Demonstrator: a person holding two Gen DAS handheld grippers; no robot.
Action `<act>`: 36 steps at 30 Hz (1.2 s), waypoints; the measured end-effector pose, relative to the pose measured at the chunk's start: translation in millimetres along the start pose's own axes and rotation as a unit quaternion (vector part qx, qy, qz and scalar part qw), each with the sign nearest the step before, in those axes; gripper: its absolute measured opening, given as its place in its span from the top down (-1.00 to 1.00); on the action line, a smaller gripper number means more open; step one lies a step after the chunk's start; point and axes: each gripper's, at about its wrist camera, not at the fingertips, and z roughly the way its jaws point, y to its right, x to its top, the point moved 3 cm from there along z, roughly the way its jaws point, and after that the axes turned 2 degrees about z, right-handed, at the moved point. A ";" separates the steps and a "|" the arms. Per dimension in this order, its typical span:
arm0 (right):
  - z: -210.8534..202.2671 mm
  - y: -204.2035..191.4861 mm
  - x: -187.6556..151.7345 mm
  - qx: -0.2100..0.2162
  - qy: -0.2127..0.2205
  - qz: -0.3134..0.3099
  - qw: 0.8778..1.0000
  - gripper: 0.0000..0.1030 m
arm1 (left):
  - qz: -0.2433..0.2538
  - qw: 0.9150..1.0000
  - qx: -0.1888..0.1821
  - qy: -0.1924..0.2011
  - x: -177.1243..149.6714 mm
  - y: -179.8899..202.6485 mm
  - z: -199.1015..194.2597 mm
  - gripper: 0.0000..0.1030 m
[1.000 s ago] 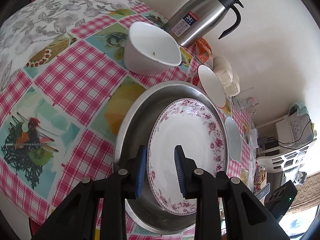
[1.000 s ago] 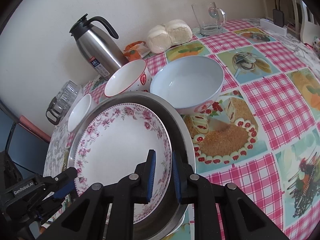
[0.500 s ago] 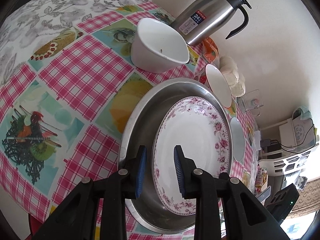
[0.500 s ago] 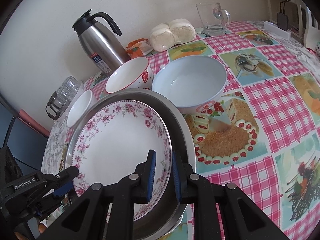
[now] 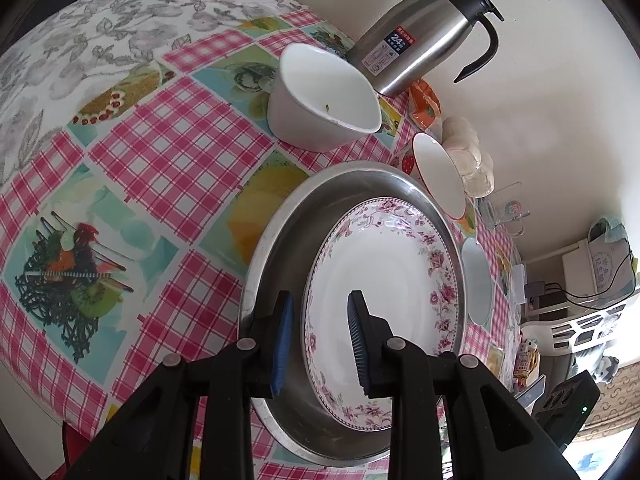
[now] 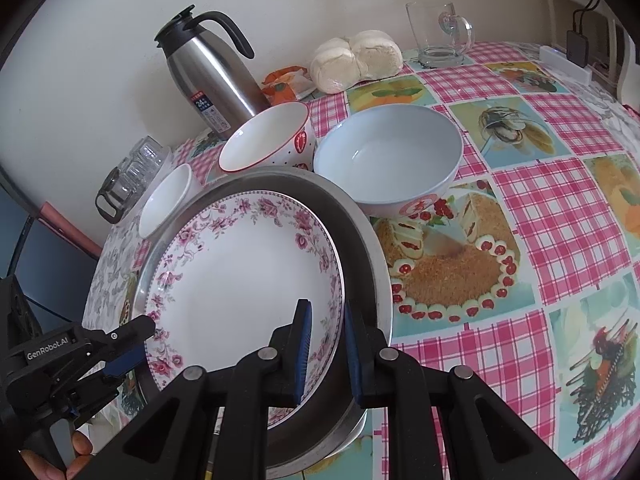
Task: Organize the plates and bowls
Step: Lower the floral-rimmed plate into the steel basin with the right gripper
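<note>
A white plate with a pink floral rim (image 5: 384, 276) (image 6: 244, 272) lies inside a round steel tray (image 5: 280, 248) (image 6: 360, 236). My left gripper (image 5: 318, 336) straddles the plate's near rim with its jaws apart, one pad outside and one over the plate; it also shows in the right wrist view (image 6: 132, 344). My right gripper (image 6: 324, 348) straddles the opposite rim, jaws a little apart around the edge. A white bowl (image 5: 324, 100) (image 6: 168, 200), a red-rimmed bowl (image 5: 438, 176) (image 6: 268, 140) and a pale blue bowl (image 5: 476, 286) (image 6: 388, 156) stand around the tray.
A steel thermos jug (image 5: 424, 44) (image 6: 212, 80) stands by the wall behind the bowls. Bagged buns (image 6: 356, 60), an orange packet (image 6: 286, 84), a glass mug (image 6: 440, 36) and a rack of glasses (image 6: 128, 176) line the back. The checked tablecloth (image 6: 540, 216) stretches right.
Both grippers have stayed on the plate's rim. The left wrist view has shifted a little, with the white bowl and jug sliding rightward in the frame. The plate sits in the tray as before.
</note>
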 end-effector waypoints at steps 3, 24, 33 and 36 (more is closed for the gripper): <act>-6.8 0.7 2.8 0.007 0.009 0.003 1.000 0.60 | 0.018 1.000 0.004 0.013 2.0 6.5 -6.3 0.46; -6.4 42.6 5.0 0.031 -0.018 0.085 0.996 0.37 | -0.004 0.996 0.060 0.059 24.1 -20.8 -21.9 0.28; -5.3 39.9 2.9 0.053 -0.031 0.092 0.994 0.81 | -0.034 0.999 0.017 0.026 20.2 -29.0 -6.7 0.50; -9.4 39.4 2.0 0.052 -0.035 0.090 0.994 0.83 | -0.035 0.999 0.014 0.021 20.0 -28.2 -4.0 0.72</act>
